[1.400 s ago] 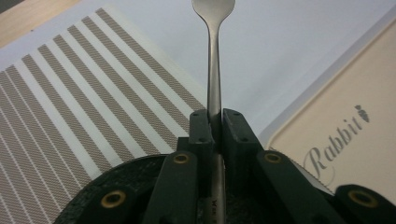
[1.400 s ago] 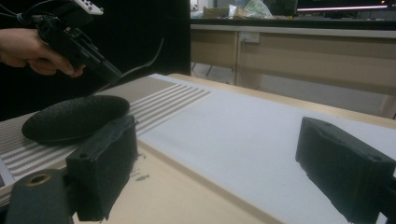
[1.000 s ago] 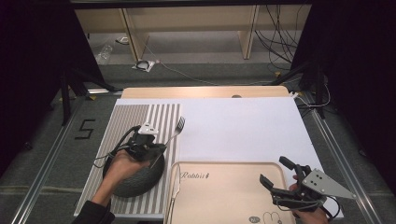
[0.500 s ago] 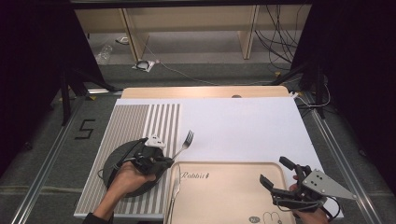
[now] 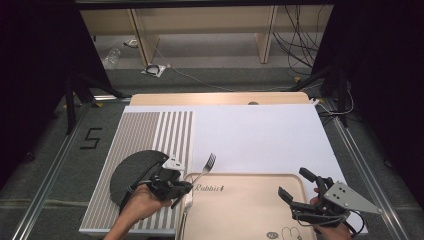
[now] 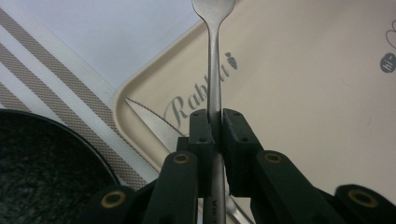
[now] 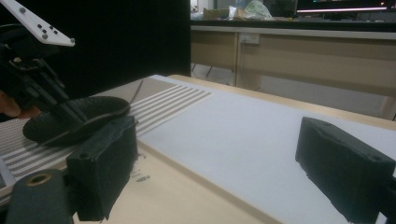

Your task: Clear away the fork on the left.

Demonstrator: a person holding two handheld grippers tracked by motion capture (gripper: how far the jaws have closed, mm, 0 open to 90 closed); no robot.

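Lower left of high view: my left gripper [image 5: 176, 186] clamps the fork [image 5: 204, 167] by its handle, tines up-right, over the tray [image 5: 240, 210] corner.
Done: fork lifted, knife [image 6: 148, 119] already lying in tray.
Left: I judge fork goes beside knife, then let go.
Right gripper [image 5: 296, 192]: jaws apart, holding nothing, lower right.
Nearby: dark plate [image 5: 132, 167] on striped mat [image 5: 145, 131]; nothing in the way.

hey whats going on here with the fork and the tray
A person holds a gripper in each hand at a table. The left gripper is shut on the handle of a fork, holding it over the left edge of a beige tray, beside a dark plate on a striped mat. A knife already lies in the tray near that edge. The right gripper rests open at the tray's right side, holding nothing.
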